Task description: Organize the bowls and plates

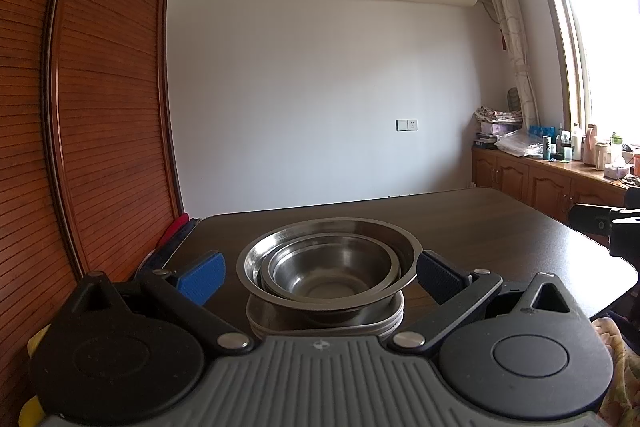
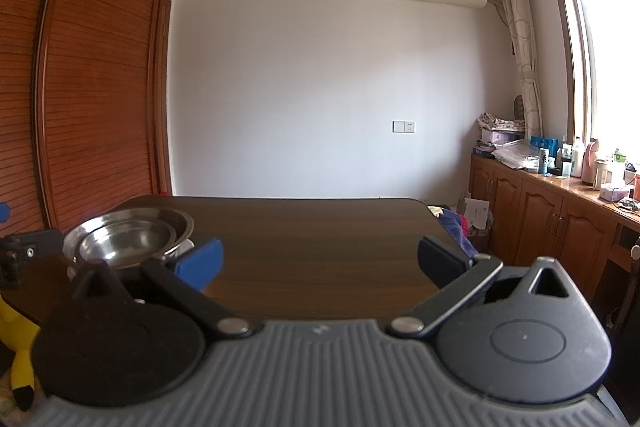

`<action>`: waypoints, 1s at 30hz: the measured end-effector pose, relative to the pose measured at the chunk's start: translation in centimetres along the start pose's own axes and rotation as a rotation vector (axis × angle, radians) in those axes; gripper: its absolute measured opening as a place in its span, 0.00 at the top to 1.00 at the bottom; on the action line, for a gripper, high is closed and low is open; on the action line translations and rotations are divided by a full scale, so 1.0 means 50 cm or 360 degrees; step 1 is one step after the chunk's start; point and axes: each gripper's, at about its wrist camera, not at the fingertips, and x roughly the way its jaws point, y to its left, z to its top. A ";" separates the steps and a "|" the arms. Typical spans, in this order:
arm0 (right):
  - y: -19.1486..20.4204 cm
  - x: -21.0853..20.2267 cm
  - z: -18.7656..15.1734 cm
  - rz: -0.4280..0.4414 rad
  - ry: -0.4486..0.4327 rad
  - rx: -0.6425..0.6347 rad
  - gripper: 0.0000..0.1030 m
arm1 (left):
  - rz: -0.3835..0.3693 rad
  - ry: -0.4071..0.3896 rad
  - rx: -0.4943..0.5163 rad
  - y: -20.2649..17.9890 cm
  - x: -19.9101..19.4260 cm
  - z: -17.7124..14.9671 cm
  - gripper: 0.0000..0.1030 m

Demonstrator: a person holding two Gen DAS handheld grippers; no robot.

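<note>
A stack of steel dishes stands on the dark wooden table (image 1: pixel 500 227). A small bowl (image 1: pixel 330 267) nests inside a wider bowl (image 1: pixel 400 239), and both rest on a pile of flat plates (image 1: pixel 320 323). My left gripper (image 1: pixel 320 273) is open, its blue pads on either side of the stack without touching it. In the right wrist view the same bowls (image 2: pixel 128 239) sit at the far left. My right gripper (image 2: pixel 320 261) is open over bare table (image 2: pixel 312 227), with nothing between its fingers.
A tall wooden louvred wardrobe (image 1: pixel 80 107) stands left of the table. Low cabinets (image 2: pixel 560 223) with bottles and clutter line the right wall under the window. A yellow soft toy (image 2: pixel 20 347) lies at the lower left. The other gripper's black body (image 1: pixel 612 227) shows at the right edge.
</note>
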 end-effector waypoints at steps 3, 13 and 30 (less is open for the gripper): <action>0.000 0.000 0.000 0.0005 0.0001 0.0002 0.00 | -0.0003 0.0001 0.0000 0.000 0.001 -0.001 0.00; 0.001 -0.002 0.003 0.0008 0.0000 0.0005 0.00 | -0.0006 0.0000 0.0002 -0.002 0.002 -0.002 0.00; 0.001 -0.002 0.002 0.0008 -0.0003 0.0005 0.00 | -0.0006 0.0005 0.0000 -0.004 0.002 -0.003 0.00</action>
